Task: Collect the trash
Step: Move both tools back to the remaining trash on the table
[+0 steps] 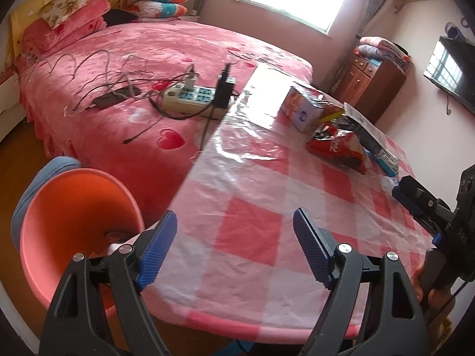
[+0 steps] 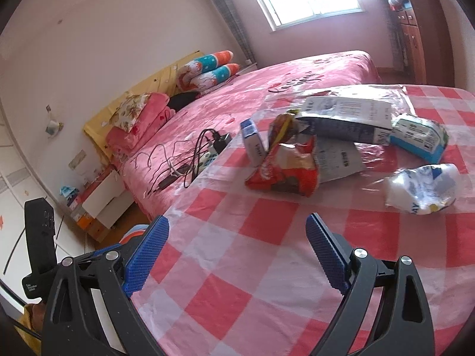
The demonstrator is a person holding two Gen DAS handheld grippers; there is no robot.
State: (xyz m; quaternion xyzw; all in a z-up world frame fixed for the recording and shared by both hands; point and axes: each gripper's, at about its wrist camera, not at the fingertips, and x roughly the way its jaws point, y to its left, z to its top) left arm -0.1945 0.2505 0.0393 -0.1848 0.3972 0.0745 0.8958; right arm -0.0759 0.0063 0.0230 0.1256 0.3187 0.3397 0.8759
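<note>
Trash lies on a table with a red-and-white checked cloth [image 2: 243,267]. In the right wrist view I see a red snack bag [image 2: 285,169], a small blue-and-white box [image 2: 252,142], grey printed packets [image 2: 347,115], a blue-and-white pouch [image 2: 421,136] and a crumpled white wrapper [image 2: 421,190]. My right gripper [image 2: 237,255] is open and empty, short of the red bag. In the left wrist view the red bag [image 1: 341,145] and an orange-and-white box [image 1: 302,108] lie far right. My left gripper [image 1: 234,252] is open and empty over the table's near edge, beside an orange bin [image 1: 74,231].
A pink bed [image 1: 133,68] stands along the table's left side, with a power strip [image 1: 193,98], chargers and cables on it. A wooden cabinet [image 1: 374,80] and a wall TV [image 1: 451,71] are at the back right. The right gripper shows in the left wrist view [image 1: 424,201].
</note>
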